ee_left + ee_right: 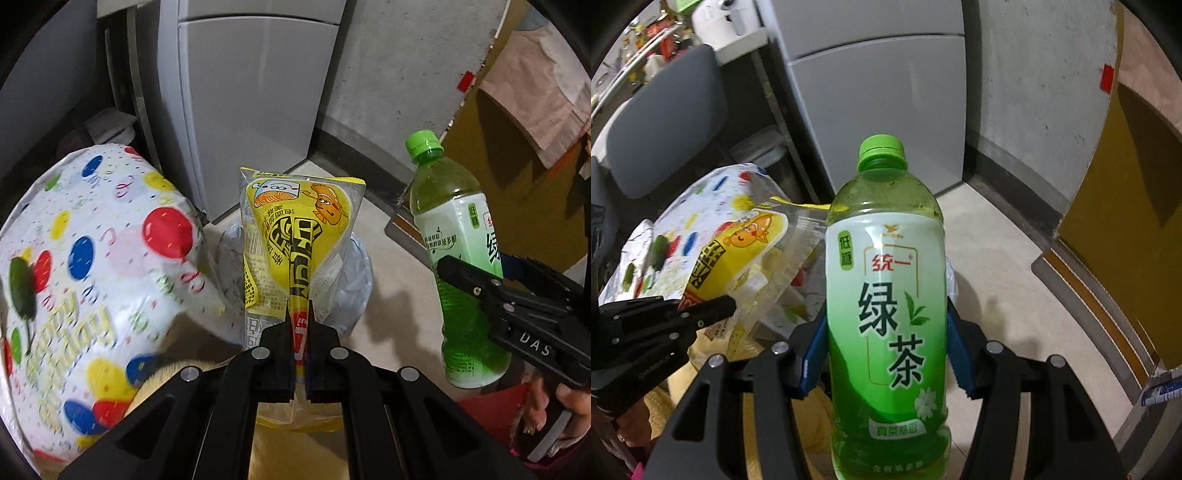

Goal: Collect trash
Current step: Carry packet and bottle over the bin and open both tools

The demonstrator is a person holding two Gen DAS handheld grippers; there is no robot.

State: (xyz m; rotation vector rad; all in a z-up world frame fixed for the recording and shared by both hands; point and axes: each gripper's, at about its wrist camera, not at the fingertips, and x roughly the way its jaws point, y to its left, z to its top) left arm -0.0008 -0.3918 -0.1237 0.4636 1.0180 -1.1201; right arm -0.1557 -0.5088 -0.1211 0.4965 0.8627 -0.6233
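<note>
Right wrist view: right claw (886, 354) clamps upright bottle (886, 295), cap up; left claw (299, 325) pinches upright wrapper (295, 236).

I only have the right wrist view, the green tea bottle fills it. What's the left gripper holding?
Observer: The left gripper is shut on a yellow snack wrapper, pinching its lower middle.
Operator: Is there a bin under it?
Observer: A crumpled clear bag shows just behind the wrapper; whether it lines a bin, I cannot tell.
Operator: And my bottle from that side?
Observer: The right gripper clamps the green tea bottle at mid-label, upright, cap on, right of the wrapper.
</note>
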